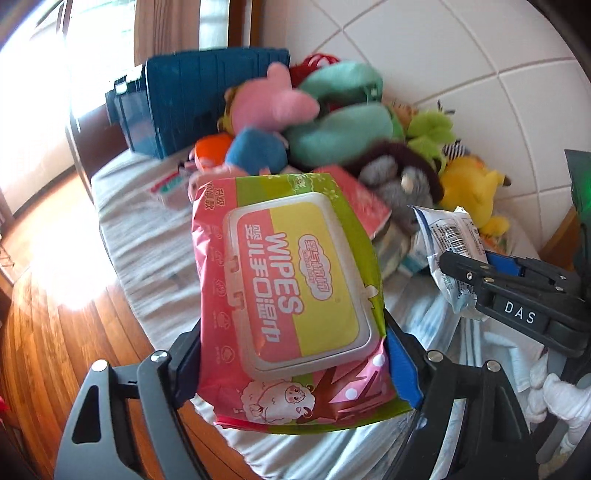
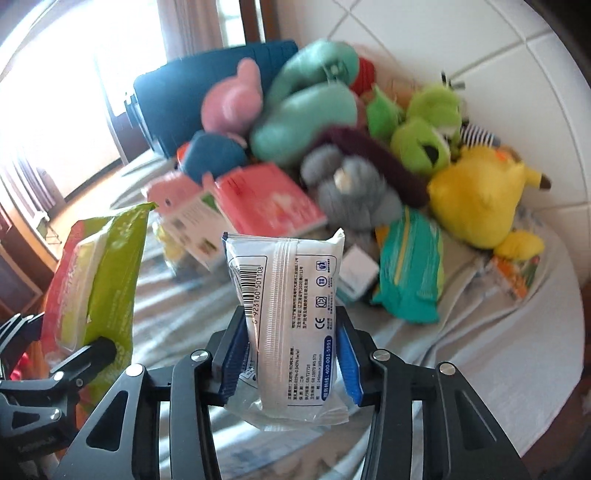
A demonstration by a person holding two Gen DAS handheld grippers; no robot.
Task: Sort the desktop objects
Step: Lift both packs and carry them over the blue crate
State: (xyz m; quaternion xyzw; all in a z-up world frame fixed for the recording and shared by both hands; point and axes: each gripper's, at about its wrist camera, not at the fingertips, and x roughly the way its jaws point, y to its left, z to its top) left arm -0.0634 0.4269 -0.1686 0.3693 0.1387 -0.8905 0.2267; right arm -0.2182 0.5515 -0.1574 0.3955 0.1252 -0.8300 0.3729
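Wipes filled both grippers at that moment. The left gripper had its fingers clamped on the 2 long sides of a pink and green wipes pack, which was held clear above the tabletop with its lidded face turned up. The right gripper had its blue-padded fingers pressed against a narrow white wipes packet, barcode side showing, standing upright between them and also lifted off the cloth. From the left wrist view the white packet sat just to the right of the pink pack; the 2 were near each other but apart. Behind them, on the cloth-covered tabletop, lay a blurred heap of plush toys, among them a yellow one against the tiled wall. A dark blue crate stood at the far left of the heap. A teal packet and a pink box rested on the cloth in front of the toys.
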